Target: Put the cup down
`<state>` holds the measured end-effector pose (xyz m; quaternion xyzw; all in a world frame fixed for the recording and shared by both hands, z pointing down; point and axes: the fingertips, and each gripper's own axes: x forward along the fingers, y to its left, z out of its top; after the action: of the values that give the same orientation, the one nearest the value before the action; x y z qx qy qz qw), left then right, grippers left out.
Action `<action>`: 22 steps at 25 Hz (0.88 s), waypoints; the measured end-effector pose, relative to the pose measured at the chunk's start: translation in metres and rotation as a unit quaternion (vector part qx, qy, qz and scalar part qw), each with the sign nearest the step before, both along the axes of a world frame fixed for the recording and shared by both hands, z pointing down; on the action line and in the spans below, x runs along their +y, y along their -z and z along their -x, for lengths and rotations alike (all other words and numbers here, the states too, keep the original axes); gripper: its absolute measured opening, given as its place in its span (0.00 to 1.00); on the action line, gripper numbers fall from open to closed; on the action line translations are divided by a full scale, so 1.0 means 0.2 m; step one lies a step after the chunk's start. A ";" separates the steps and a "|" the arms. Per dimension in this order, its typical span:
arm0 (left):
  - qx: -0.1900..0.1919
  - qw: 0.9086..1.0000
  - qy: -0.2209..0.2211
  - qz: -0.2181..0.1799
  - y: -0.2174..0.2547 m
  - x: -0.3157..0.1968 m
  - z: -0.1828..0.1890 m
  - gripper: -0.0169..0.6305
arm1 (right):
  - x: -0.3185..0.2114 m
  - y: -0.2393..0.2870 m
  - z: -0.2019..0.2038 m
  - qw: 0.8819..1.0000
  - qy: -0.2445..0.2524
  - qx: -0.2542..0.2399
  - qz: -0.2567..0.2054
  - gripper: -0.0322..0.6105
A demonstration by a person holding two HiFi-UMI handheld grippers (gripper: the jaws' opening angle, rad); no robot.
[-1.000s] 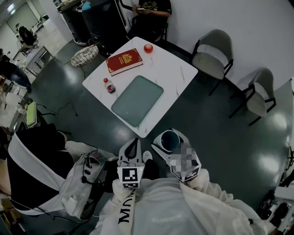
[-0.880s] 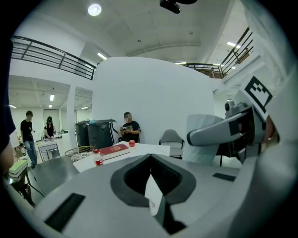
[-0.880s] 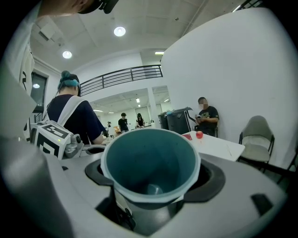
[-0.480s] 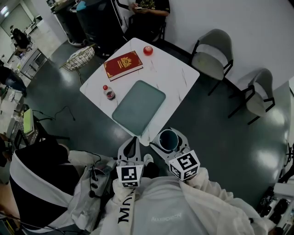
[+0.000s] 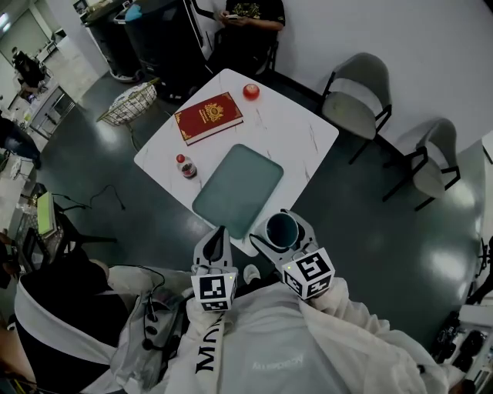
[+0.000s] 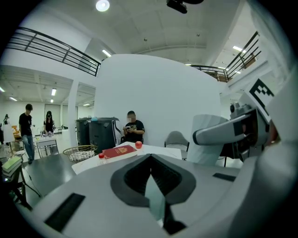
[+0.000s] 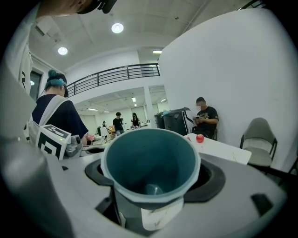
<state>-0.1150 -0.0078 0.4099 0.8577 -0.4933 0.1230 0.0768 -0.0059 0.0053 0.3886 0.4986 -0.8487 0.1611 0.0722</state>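
You have not put the cup down yet, and that whole step is left. Nearest to you, both forearms in pale sleeves are held close against your body, side by side, with each marker cube facing up toward your head. Both tools point ahead toward the desk and dip only a little. The left gripper [image 5: 221, 234] carries nothing. Its fingers [image 6: 88, 195] are pressed together into a narrow point aimed at the near corner of the desk. Just to its right, the right gripper [image 5: 283, 223] has its fingers spread wide around the teal cup [image 7: 150, 162], pinching it from both sides. The cup stands upright with its mouth open to the ceiling, and it looks empty. From above, it hangs at the near edge of the white desk [image 5: 308, 131], close to the corner, and it is not resting on anything. Beyond it on the desk lies a pale green mat [image 5: 239, 181], a likely spot to set the cup. To the left of the mat stands a small bottle with a red cap [image 5: 185, 166]. Farther off are a red book [image 5: 208, 117] and a small red round thing [image 5: 250, 92]. At the far side a person [image 5: 246, 15] sits, and two empty chairs [image 5: 354, 85] stand by the wall on the right.
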 end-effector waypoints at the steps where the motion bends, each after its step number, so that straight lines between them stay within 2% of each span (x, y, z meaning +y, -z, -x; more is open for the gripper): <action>1: 0.000 1.000 -0.003 -0.001 0.01 -0.01 -0.01 0.04 | -0.01 0.00 0.00 1.000 -0.001 0.000 0.001 0.68; 9: -0.004 1.000 -0.010 0.007 -0.03 -0.10 -0.06 0.04 | -0.09 -0.05 -0.06 1.000 -0.010 -0.003 0.013 0.68; 22: -0.023 1.000 0.016 0.010 -0.06 -0.25 -0.06 0.04 | -0.32 -0.07 -0.07 1.000 0.021 -0.010 0.009 0.68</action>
<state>-0.1022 -0.0586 0.4210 0.8460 -0.5071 0.1466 0.0756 0.0090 -0.0596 0.4021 0.4787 -0.8579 0.1723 0.0716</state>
